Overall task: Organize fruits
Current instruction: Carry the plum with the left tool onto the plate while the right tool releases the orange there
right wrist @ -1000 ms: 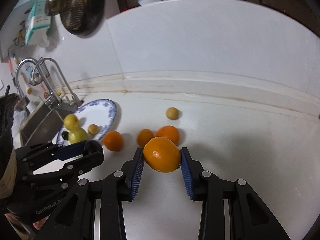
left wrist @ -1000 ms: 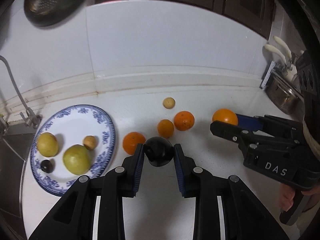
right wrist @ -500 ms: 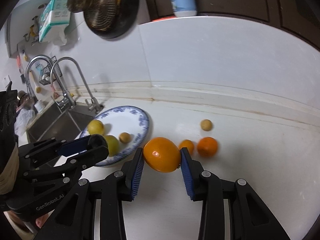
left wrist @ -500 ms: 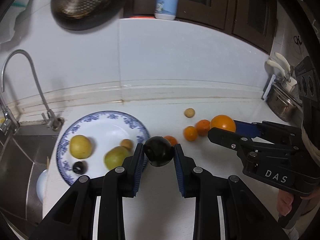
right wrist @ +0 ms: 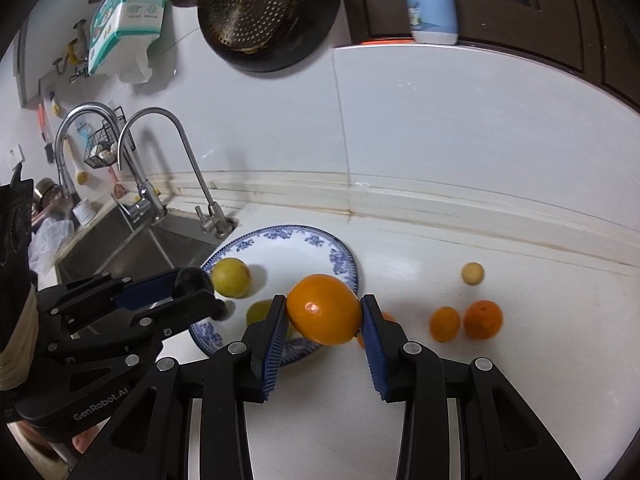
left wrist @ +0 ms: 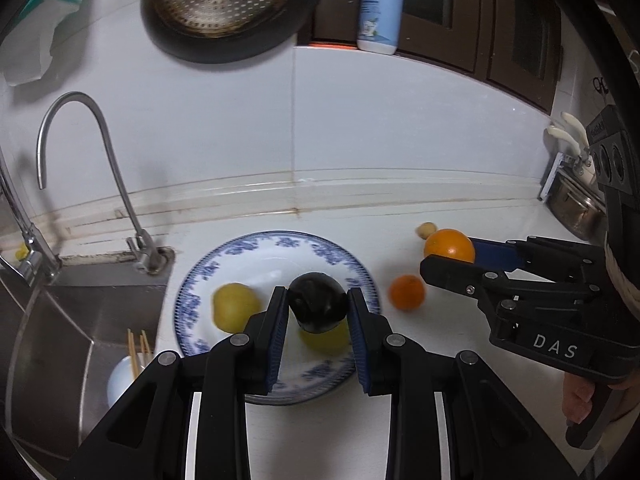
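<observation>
Lower the left gripper (left wrist: pixel 317 309) until its dark plum (left wrist: pixel 318 307), pinched squarely between both fingers, rests on bare porcelain of the blue-patterned plate (left wrist: pixel 256 246), probably beside the yellow fruit (left wrist: pixel 234 306). The right gripper (right wrist: pixel 323 314) grips an orange (right wrist: pixel 323 314) above the plate's right rim.

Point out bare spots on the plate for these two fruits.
Free: the plate's back half, between its far rim and the yellow fruit. Crowded: the near half, where a second yellow fruit lies under the left gripper.
</observation>
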{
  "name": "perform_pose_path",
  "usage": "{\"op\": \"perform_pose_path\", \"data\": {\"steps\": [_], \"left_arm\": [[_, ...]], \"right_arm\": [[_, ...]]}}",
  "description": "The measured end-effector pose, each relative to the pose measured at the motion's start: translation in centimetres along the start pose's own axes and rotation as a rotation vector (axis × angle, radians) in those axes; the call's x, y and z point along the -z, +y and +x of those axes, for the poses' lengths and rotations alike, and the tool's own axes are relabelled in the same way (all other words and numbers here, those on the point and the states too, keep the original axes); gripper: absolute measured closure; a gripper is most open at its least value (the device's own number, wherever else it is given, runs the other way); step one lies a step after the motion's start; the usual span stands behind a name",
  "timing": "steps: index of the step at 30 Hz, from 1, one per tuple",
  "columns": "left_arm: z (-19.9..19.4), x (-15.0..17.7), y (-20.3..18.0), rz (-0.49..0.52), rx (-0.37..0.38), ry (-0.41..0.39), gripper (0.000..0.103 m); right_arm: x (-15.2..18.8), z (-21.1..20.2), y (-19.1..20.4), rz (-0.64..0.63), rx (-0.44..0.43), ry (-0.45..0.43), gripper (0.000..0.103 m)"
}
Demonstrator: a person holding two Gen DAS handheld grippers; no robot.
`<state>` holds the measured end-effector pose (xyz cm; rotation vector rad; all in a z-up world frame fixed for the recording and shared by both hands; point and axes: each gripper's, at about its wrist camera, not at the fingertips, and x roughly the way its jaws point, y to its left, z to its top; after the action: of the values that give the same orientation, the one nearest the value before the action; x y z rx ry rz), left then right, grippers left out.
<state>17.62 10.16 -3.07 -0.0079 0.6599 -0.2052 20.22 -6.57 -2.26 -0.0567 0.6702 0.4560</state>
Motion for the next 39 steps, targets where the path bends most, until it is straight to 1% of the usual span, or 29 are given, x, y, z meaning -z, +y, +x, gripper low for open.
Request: {"op": "perform_pose_path", "data": {"steps": [6,12,18,21,24,28,32,39], "left_arm": [[1.2,-0.6,2.4,0.021,-0.006,0.014,0.074],[3.9,-1.6,4.6,0.032,0.000,0.060,0.074],[7.2,-2.4,6.5,0.033,0.004,0.132,0.074],[9.2,-2.8,7.4,0.021,0.009,0.184,0.074],[10.6,-3.1,7.8,0.010,0.026,0.219,0.074],[12.8,-3.3,8.3,0.005,0.028,0.279,0.074],[14.5,-3.1,8.6,-0.003,0.043,0.336,0.074],[15.0,-2.6,8.6,0.001,0.045,0.358,0.073]], "right_arm": [[-1.0,2.6,1.5,-0.009,-0.001,0.031,0.065],[-2.2,5.9,1.9,0.001,-0.009,0.083,0.065],[-3.4,9.5,1.3,0.023,-0.009,0.163,0.065],[-3.9,11.2,1.2,0.016,-0.001,0.202,0.065],[-4.2,12.9,0.8,0.026,0.000,0.242,0.065],[-4.2,15.0,0.2,0.055,-0.003,0.298,0.065],[-4.2,15.7,0.1,0.058,0.001,0.318,0.065],[-4.3,16.4,0.1,0.055,0.005,0.333,0.065]]}}
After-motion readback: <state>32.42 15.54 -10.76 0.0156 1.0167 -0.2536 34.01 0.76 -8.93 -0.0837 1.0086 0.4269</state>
